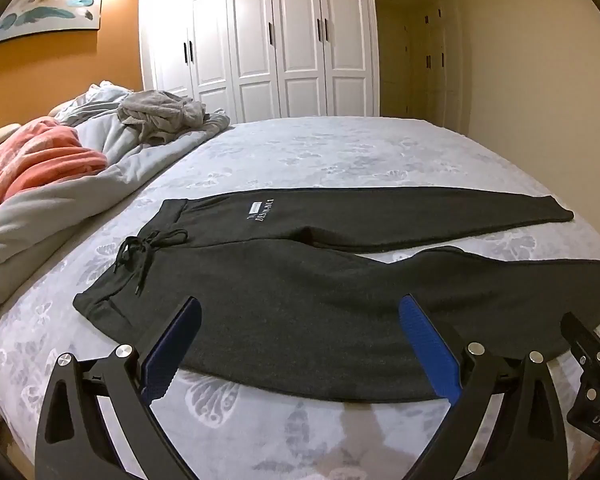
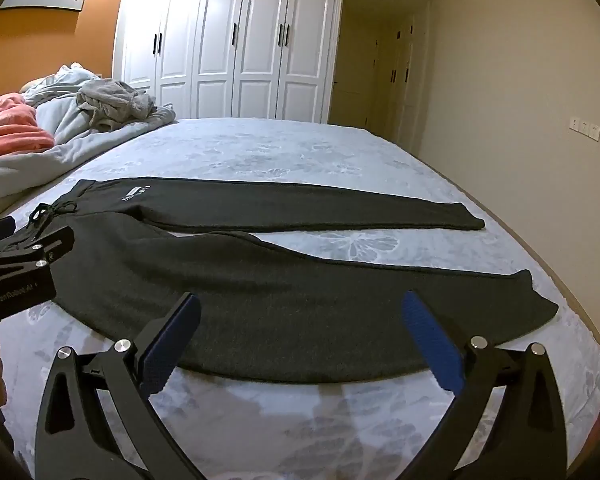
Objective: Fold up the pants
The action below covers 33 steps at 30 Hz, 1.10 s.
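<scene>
While both hand-held grippers, left (image 1: 300, 336) and right (image 2: 302, 332), gape wide and empty, pinch the soft, floppy pants (image 1: 300, 300) by the near edge.

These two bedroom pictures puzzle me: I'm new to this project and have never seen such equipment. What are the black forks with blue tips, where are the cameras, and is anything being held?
Each fork is a hand-held gripper with two blue-padded fingers; a person carries one in each hand. A wide-angle camera on each looks forward along its fingers. One picture comes from the left gripper, the other from the right gripper. Both have their jaws wide open and hold nothing. Before them dark pants lie flat on the bed, legs spread apart, drawstring at the waist. Bedding is heaped at the far left.
</scene>
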### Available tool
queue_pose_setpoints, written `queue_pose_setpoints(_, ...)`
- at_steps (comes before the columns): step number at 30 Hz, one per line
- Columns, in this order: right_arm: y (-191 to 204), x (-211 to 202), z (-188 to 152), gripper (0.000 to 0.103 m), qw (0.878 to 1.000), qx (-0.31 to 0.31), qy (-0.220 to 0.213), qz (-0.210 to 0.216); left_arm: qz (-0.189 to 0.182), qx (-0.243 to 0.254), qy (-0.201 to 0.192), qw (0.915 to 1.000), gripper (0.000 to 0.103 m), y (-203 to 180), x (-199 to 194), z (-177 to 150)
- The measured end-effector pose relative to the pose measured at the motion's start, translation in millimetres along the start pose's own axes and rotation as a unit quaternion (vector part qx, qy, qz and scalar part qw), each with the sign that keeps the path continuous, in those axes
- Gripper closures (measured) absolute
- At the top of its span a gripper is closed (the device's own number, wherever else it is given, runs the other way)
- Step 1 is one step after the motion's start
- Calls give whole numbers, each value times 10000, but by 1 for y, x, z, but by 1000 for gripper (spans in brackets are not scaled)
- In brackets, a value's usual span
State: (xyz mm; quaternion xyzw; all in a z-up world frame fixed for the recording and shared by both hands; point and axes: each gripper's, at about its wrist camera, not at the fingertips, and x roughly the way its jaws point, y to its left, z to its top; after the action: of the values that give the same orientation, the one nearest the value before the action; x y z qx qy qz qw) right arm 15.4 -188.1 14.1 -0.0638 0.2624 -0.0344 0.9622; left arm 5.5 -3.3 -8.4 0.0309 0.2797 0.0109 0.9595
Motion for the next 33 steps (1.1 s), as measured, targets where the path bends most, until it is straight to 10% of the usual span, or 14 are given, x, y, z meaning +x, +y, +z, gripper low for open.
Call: queue_pose_setpoints(33, -1, -1, 5, 5, 9993, 368, 70, 15, 29, 75, -16, 10000, 6, -2, 0, -3)
